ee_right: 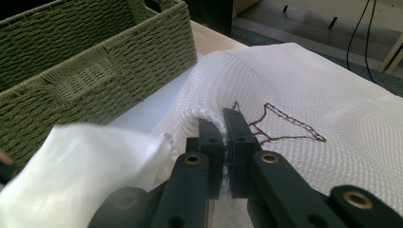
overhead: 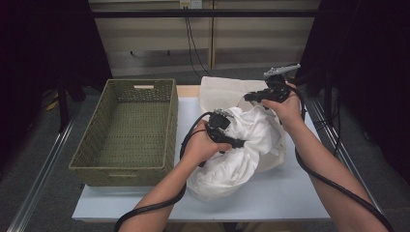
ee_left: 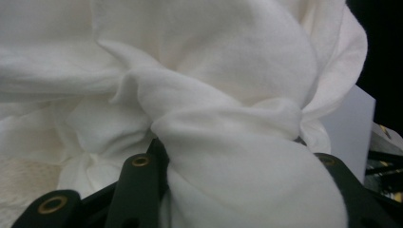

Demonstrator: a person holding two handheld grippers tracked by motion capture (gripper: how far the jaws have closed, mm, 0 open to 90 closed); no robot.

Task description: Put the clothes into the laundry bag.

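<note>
A crumpled white cloth [overhead: 232, 169] is bunched above the middle of the table. My left gripper [overhead: 240, 143] is shut on a thick fold of it; in the left gripper view the cloth [ee_left: 214, 61] bulges between the two black jaws of that gripper [ee_left: 244, 190]. Behind it lies a white mesh bag [overhead: 222, 92] with a brown stitched outline. My right gripper [overhead: 249, 96] is raised at the bag's near edge. In the right gripper view this gripper [ee_right: 222, 128] is shut on a thin pinch of the mesh bag [ee_right: 294, 90], with the cloth [ee_right: 81, 166] at lower left.
A green woven basket [overhead: 135, 169] stands empty on the left side of the pale table [overhead: 290, 193], close to the bag; its wall [ee_right: 95, 76] fills the upper left of the right gripper view. Cables trail from both grippers. Beyond the table are a wall and dark floor.
</note>
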